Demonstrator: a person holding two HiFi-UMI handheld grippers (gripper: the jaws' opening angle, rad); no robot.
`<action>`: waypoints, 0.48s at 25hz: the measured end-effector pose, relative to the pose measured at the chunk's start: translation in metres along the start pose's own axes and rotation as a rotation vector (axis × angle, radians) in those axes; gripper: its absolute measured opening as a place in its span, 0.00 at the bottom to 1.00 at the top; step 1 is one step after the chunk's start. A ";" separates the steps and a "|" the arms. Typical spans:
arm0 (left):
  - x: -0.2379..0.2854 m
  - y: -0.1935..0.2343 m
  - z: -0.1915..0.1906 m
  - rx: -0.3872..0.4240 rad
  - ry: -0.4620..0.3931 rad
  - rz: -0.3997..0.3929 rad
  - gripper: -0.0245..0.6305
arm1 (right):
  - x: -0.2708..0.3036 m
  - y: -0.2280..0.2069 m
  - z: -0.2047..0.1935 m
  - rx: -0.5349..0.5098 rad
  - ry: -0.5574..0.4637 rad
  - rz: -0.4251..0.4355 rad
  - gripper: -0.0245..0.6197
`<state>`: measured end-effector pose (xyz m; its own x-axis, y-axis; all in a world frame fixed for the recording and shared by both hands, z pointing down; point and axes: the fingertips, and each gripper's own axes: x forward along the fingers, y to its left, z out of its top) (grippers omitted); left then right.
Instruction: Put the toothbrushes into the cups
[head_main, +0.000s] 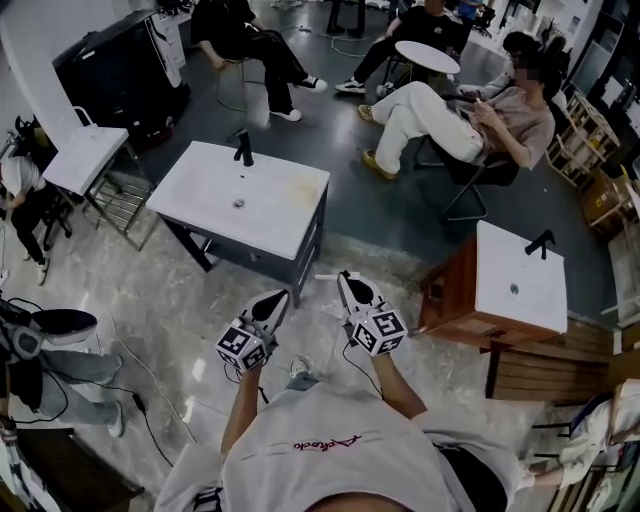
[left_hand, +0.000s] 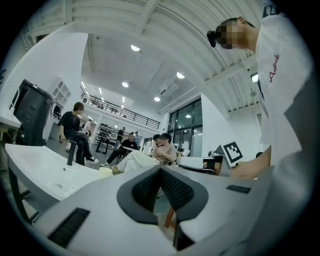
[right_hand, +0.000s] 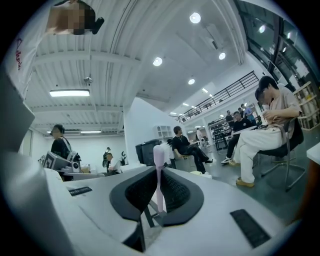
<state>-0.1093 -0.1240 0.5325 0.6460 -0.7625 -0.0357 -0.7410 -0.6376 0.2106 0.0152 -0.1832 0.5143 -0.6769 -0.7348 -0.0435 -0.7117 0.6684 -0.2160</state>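
In the right gripper view my right gripper (right_hand: 159, 175) is shut on a pale pink toothbrush (right_hand: 158, 156), which stands upright between the pads with its head above them. My left gripper (left_hand: 161, 174) has its pads together and nothing shows between them. In the head view both grippers, left (head_main: 278, 297) and right (head_main: 347, 281), are held level in front of the person's chest, pointing at a white sink counter (head_main: 215, 215) with a black tap (head_main: 243, 148). A small pale cup-like thing (left_hand: 105, 171) shows at the counter's far edge; I cannot tell more about it.
A second white basin on a wooden cabinet (head_main: 515, 275) stands to the right, with wooden slats (head_main: 545, 370) beside it. A seated person (head_main: 470, 120) and others sit beyond the counter. A small white table (head_main: 85, 158) is at the left. Cables (head_main: 150, 375) trail on the floor.
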 end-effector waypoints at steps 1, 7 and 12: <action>0.002 0.010 0.004 -0.001 -0.002 0.001 0.05 | 0.011 -0.001 0.001 -0.001 0.000 -0.001 0.10; 0.014 0.060 0.022 -0.003 -0.014 -0.015 0.05 | 0.065 -0.003 0.010 -0.019 -0.006 -0.012 0.10; 0.022 0.082 0.023 -0.006 -0.009 -0.037 0.05 | 0.081 -0.008 0.006 -0.023 0.002 -0.032 0.10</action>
<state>-0.1597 -0.1955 0.5261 0.6712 -0.7395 -0.0520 -0.7156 -0.6646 0.2149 -0.0326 -0.2490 0.5070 -0.6541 -0.7556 -0.0346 -0.7372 0.6471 -0.1946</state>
